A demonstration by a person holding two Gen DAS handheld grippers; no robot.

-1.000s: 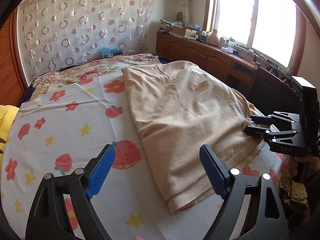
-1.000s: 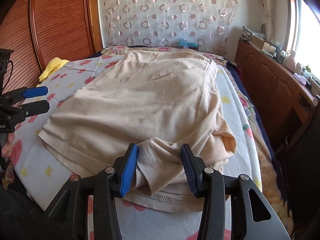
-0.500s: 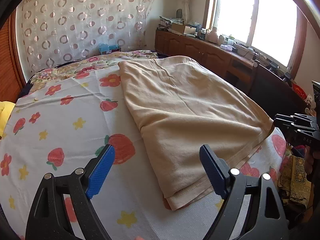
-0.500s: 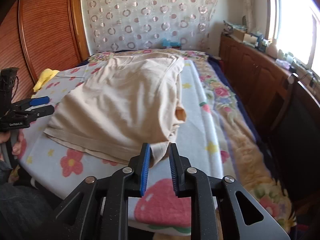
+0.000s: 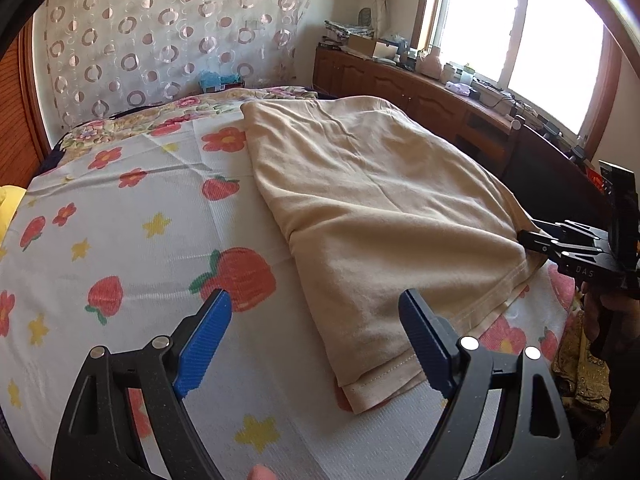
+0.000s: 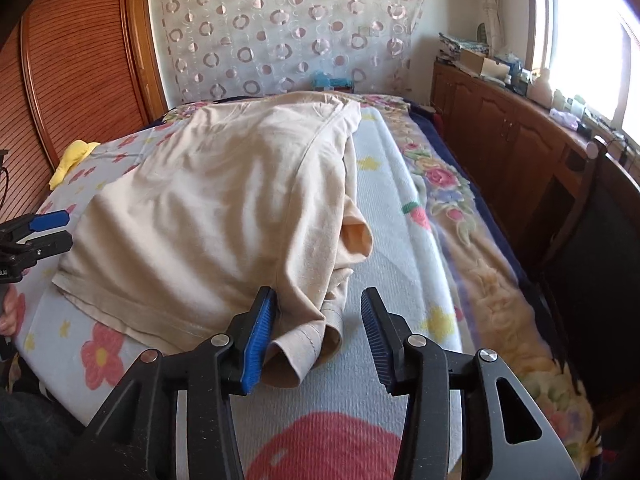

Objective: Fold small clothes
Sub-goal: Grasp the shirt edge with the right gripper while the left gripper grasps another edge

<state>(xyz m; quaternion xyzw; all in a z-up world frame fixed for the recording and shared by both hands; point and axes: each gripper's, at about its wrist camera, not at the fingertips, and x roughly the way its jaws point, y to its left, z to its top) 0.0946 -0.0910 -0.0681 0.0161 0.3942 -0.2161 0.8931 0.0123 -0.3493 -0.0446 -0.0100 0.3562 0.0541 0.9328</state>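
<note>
A beige T-shirt (image 5: 380, 200) lies folded lengthwise on the flower-print bed sheet (image 5: 120, 240). My left gripper (image 5: 316, 304) hovers open over the sheet, just left of the shirt's near hem corner, with nothing between its blue pads. In the right wrist view the shirt (image 6: 224, 208) ends in a bunched sleeve and hem corner. My right gripper (image 6: 318, 300) is around that corner and its jaws are opening. The left pad still brushes the cloth and the right pad stands apart from it. Each view shows the other gripper at its edge: the right gripper (image 5: 560, 240) and the left gripper (image 6: 44, 228).
A yellow cloth (image 6: 76, 156) lies at the bed's far left edge. Wooden cabinets (image 6: 520, 128) with clutter on top run under the window on the right. A dark chair back (image 6: 600, 248) stands beside the bed. A ribbed wooden wardrobe (image 6: 72, 80) fills the left wall.
My right gripper closed on the shirt's bunched corner, drew it back toward the near edge, and has now parted its jaws. The left gripper has stayed open and hardly moved.
</note>
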